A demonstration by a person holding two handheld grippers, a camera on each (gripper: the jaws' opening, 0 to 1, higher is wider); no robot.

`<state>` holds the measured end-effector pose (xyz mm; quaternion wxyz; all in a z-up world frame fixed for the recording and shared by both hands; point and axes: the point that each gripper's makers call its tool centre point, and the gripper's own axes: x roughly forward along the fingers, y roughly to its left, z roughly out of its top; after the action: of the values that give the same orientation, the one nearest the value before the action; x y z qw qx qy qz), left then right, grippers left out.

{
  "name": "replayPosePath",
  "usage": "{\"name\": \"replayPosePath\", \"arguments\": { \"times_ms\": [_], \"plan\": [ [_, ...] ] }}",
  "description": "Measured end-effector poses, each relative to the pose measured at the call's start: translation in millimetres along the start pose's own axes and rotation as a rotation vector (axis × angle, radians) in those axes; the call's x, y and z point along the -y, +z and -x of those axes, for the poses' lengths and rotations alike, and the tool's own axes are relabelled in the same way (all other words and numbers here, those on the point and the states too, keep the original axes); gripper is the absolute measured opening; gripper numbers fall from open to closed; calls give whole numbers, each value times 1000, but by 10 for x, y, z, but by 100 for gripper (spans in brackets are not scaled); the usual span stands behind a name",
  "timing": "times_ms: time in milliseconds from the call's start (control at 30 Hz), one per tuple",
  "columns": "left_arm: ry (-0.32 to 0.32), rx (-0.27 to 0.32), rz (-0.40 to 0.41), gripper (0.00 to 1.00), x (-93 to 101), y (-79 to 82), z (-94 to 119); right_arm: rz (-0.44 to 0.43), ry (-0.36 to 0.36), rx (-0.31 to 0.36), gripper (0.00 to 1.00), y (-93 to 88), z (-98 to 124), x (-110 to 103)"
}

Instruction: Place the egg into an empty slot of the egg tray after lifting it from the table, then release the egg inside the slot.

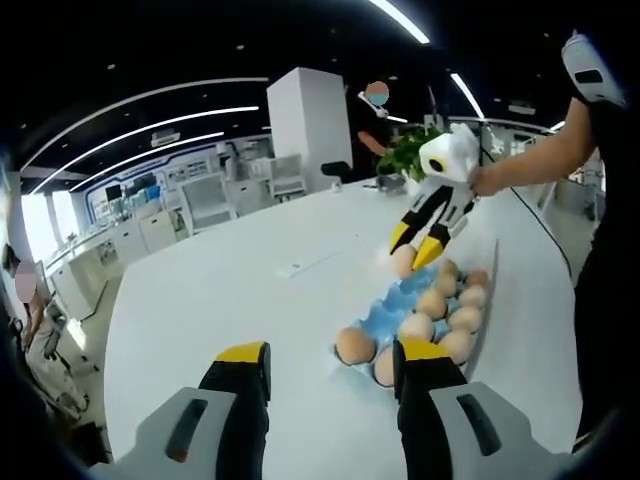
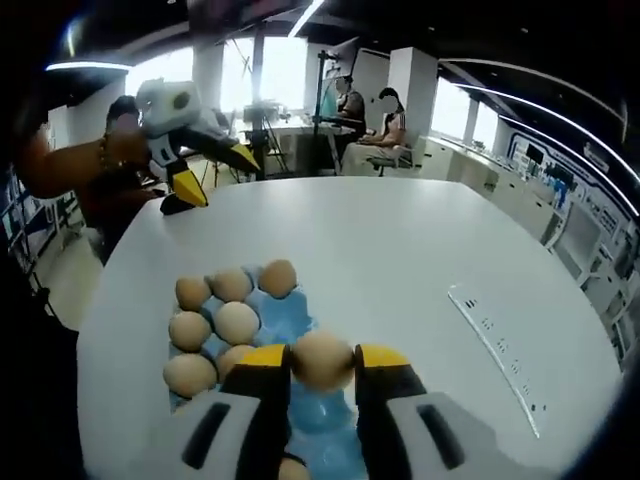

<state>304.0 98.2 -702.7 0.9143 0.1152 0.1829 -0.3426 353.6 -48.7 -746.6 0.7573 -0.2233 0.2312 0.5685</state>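
Your right gripper (image 2: 321,362), yellow-tipped with grey bodies, has its jaws clamped on a smooth, matte tan egg (image 2: 322,360) at lower centre of the right gripper view, directly over the moulded light-blue egg tray (image 2: 290,312). Six more eggs sit in the tray at left; a seventh may be cut off at the bottom edge. Your left gripper (image 1: 331,362) is at the bottom of the left gripper view, jaws apart, nothing between them, over the glossy white table (image 1: 220,290).
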Motion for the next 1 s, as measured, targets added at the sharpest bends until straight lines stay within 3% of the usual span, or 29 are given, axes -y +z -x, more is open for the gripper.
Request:
{"name": "replayPosePath", "arguments": {
  "times_ms": [467, 1000],
  "plan": [
    [6, 4, 0, 49, -20, -2, 14, -13, 49, 40, 25, 208, -359, -181],
    [12, 5, 0, 49, -41, -3, 45, -26, 74, 18, 25, 160, -573, -273]
  ]
}}
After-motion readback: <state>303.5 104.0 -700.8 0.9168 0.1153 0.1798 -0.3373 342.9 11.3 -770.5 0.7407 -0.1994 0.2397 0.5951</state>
